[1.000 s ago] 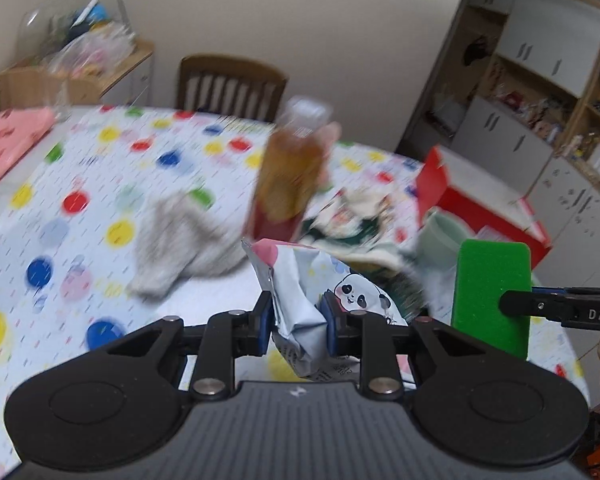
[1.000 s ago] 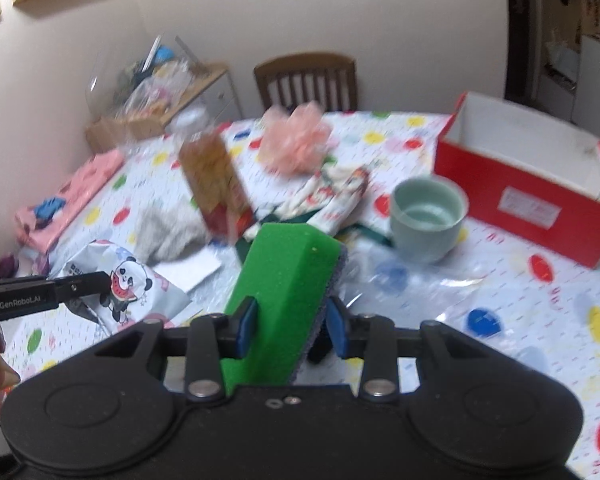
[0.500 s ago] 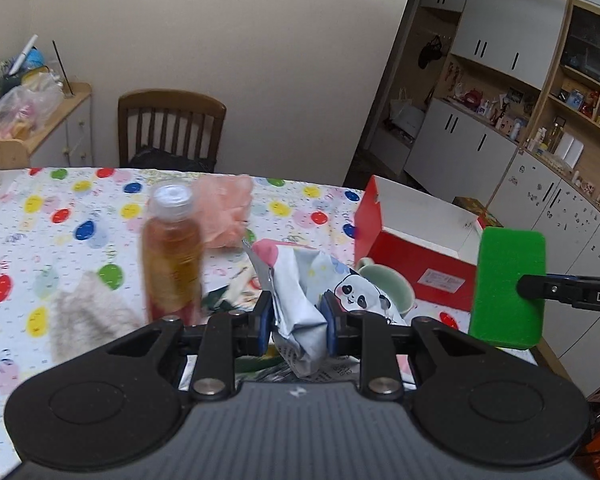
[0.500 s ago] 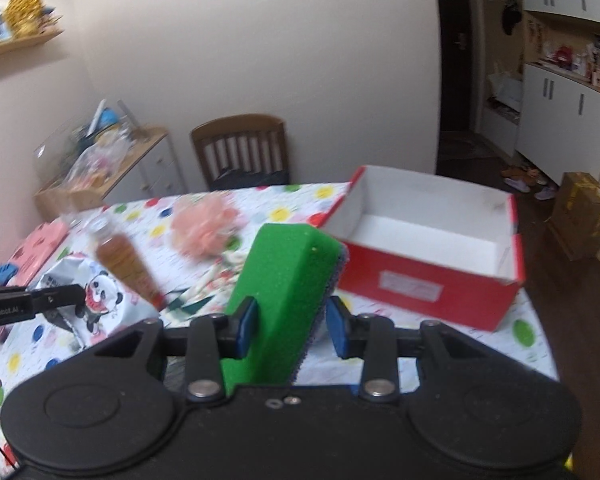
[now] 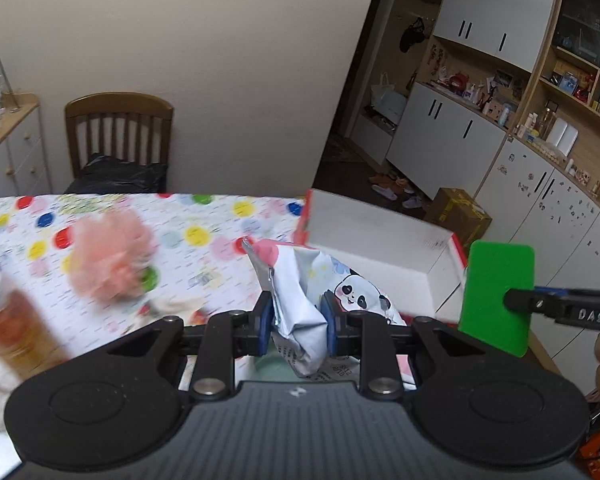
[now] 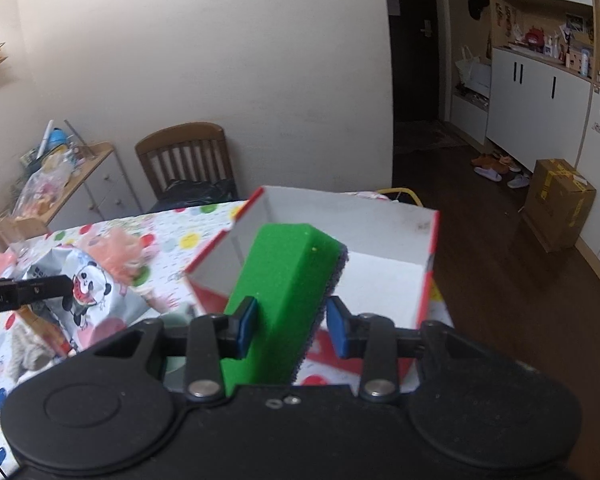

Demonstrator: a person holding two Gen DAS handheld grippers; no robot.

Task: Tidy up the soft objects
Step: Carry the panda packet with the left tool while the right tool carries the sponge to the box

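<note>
My left gripper is shut on a crumpled silver packet with a panda print, held in the air in front of the red box. My right gripper is shut on a green sponge with a dark scouring side, standing upright before the box's white inside. In the left wrist view the green sponge hangs at the right, by the box's near corner. In the right wrist view the panda packet is at the left. A pink mesh puff lies on the dotted tablecloth.
An amber bottle and a grey cloth are at the table's left. A mint cup sits below the grippers. A wooden chair stands behind the table, a cardboard box on the floor, cabinets at the right.
Both grippers have swung right across the table with their loads. The bottle, cloth and pink puff slid left in view, and the red box now lies straight ahead of the sponge.
</note>
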